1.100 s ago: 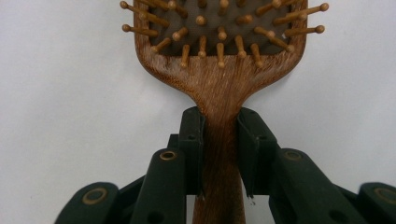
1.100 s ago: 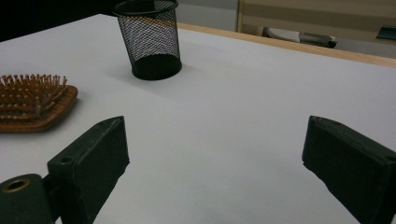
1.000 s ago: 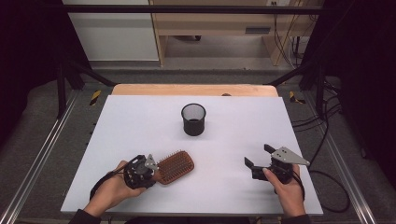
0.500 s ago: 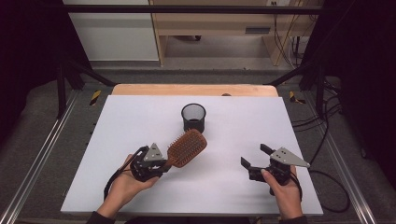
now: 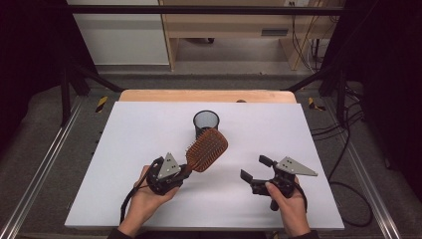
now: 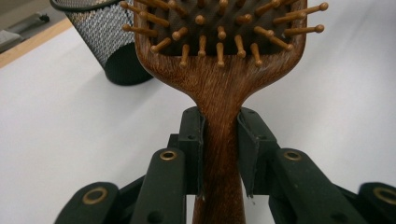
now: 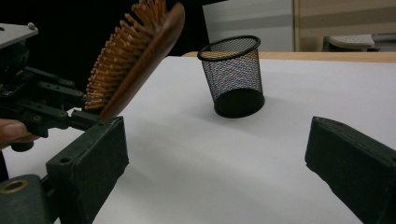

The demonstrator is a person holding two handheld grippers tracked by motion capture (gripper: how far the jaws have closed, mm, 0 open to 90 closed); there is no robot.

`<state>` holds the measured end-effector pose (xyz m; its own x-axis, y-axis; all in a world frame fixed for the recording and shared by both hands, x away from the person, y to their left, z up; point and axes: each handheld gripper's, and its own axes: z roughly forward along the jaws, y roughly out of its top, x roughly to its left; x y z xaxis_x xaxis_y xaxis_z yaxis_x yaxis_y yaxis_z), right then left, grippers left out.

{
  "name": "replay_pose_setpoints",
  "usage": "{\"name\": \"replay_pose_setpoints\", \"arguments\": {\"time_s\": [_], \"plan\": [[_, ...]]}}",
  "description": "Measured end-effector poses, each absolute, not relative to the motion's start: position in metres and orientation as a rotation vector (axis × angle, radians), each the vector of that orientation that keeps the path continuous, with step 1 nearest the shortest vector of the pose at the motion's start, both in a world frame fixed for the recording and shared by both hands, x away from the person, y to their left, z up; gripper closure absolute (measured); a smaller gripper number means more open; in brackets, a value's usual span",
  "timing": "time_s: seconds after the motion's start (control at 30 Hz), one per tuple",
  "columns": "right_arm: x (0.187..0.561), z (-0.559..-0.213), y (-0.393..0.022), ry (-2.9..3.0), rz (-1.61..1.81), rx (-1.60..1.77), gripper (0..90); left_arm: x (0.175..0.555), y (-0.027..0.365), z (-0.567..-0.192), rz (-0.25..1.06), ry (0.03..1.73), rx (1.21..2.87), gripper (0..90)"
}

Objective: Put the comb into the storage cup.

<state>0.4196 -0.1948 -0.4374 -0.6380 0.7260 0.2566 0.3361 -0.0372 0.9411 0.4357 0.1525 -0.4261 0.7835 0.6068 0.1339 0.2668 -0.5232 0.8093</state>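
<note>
A wooden paddle hairbrush (image 5: 206,149) is held off the table, its head tilted up toward a black mesh cup (image 5: 206,123). My left gripper (image 5: 185,173) is shut on the brush's handle (image 6: 219,154), and the bristled head (image 6: 219,32) rises in front of the mesh cup (image 6: 100,42). My right gripper (image 5: 256,174) stands open and empty at the front right of the table. In the right gripper view the hairbrush (image 7: 135,56) slants up at the left, and the mesh cup (image 7: 233,77) stands upright beyond the open jaws.
The white table top (image 5: 124,149) has a wooden strip (image 5: 209,95) along its far edge. Metal rails (image 5: 40,164) run along both sides, and cables (image 5: 348,164) lie on the floor at the right.
My left gripper has lifted the hairbrush from flat on the table and carried it up and right toward the mesh cup. The right gripper has barely shifted.
</note>
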Motion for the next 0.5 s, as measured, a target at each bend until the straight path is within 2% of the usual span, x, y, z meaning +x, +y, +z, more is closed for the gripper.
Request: {"name": "replay_pose_setpoints", "arguments": {"time_s": [0.5], "plan": [[0.422,-0.436,-0.173,1.897,1.845,1.175,4.9,0.425,0.148,-0.432,0.545,0.637,2.087,73.1]]}}
